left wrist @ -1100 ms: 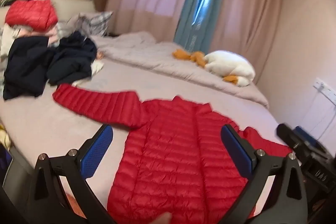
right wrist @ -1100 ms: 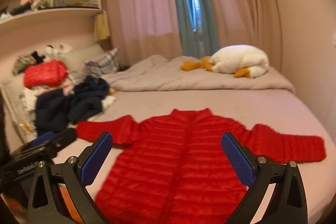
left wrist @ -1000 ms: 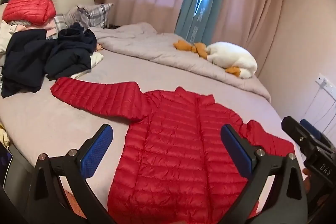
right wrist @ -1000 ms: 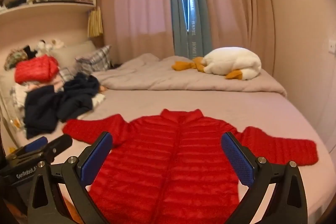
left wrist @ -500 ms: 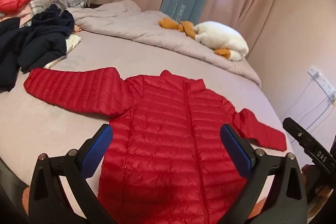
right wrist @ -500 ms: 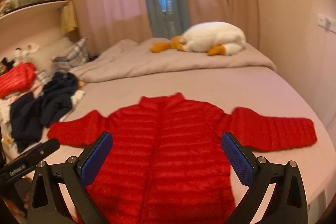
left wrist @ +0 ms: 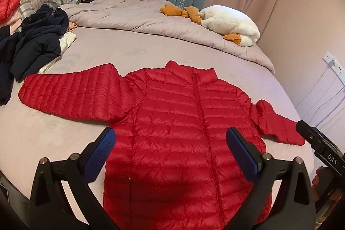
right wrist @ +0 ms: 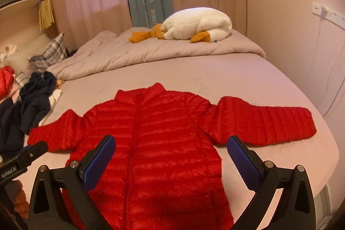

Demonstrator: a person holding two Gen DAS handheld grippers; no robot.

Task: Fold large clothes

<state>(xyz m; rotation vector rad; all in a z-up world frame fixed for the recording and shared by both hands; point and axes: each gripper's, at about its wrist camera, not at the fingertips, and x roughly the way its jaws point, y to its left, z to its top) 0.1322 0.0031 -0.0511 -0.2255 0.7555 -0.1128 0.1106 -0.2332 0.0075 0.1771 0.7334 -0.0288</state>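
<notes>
red jacket (left wrist: 183,122) flat on bed (left wrist: 64,139) | both hand-held grippers (left wrist: 172,150) (right wrist: 172,152) above it, wide, empty

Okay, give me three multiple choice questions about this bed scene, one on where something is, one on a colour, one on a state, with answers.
1. Where does the plush goose lie?
A. on the folded duvet at the far side of the bed
B. on the jacket
C. on the floor

2. What colour is the jacket spread on the bed?
A. navy
B. red
C. white

3. How do the left gripper and right gripper stand?
A. both shut on a sleeve
B. one open, one shut
C. both open, holding nothing

Answers: 1 A, it rests on the duvet near the curtains. 2 B, its quilted shell is red. 3 C, each view shows the blue pads wide apart with only the jacket beyond.
</notes>
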